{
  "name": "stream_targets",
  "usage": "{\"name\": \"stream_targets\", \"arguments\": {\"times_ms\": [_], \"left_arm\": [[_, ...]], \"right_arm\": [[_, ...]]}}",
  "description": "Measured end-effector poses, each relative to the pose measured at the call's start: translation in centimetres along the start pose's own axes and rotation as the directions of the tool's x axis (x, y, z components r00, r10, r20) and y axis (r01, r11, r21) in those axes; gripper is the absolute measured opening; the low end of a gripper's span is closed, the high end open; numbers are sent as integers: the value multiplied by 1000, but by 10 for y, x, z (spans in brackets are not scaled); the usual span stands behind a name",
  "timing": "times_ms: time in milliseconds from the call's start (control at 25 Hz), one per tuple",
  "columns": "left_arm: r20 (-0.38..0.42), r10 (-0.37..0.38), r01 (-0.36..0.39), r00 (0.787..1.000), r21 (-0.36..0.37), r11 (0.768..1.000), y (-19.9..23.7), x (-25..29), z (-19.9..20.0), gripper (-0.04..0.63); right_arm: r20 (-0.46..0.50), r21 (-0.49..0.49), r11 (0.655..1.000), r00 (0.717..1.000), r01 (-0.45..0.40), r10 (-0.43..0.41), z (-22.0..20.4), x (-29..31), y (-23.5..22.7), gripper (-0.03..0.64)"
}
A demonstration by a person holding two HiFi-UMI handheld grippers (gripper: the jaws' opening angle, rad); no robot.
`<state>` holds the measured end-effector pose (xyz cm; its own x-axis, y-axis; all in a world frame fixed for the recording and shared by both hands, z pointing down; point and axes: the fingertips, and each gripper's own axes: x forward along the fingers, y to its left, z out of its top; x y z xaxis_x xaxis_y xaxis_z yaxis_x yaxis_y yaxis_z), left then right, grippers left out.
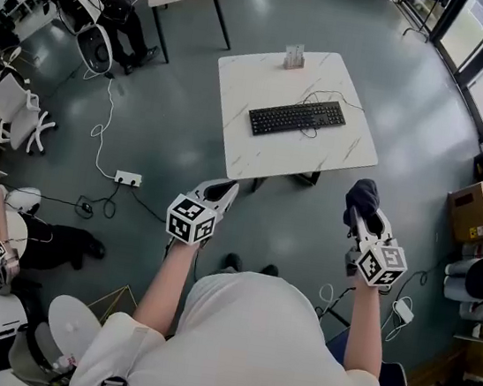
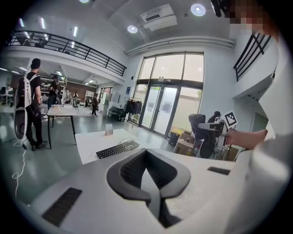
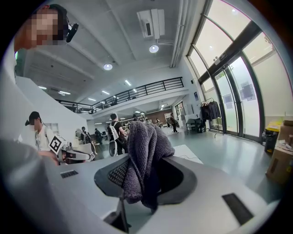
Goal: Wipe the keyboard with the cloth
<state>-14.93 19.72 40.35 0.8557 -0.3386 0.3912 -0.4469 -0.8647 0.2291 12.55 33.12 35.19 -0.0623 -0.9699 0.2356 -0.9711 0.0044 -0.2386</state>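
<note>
1. Grey polished floor (image 1: 172, 115) fills a wide hall, with glass doors (image 2: 160, 112) along one side.
2. Ahead of the person stands a white marbled table (image 1: 318, 158), well apart from both grippers.
3. Near the table's middle lies the black keyboard (image 1: 298, 117), its cable (image 1: 326, 95) looping behind it. A small card stand (image 1: 294, 57) sits at the far edge.
4. Held in the air short of the table, the left gripper (image 1: 227, 190) has its jaws closed together with nothing between them.
5. Beside it at the same height, the right gripper (image 1: 361, 215) is clamped on the cloth (image 1: 363, 196).
6. Dark grey and bunched, the cloth stands up above those jaws and hangs down between them, far from the keyboard.
</note>
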Motion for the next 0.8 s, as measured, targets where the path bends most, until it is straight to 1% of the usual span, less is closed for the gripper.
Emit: {"name": "stream_targets", "arguments": {"times_ms": [360,640,800], "left_arm": [[1,40,-40,999,-5,999,-12,3,-5,7],[16,87,-87,996,-25,996,-31,4,-10,7],[21,111,-110,994,-35,993,-42,3,-16,8]], "right_arm": [[-5,22,1000,1000,-14,14,-2,-8,-18,153],[-9,20,998,998,-67,67,0,-12,-27,153],[-15,25,995,995,-99,99,-6,-13,-31,153]]}}
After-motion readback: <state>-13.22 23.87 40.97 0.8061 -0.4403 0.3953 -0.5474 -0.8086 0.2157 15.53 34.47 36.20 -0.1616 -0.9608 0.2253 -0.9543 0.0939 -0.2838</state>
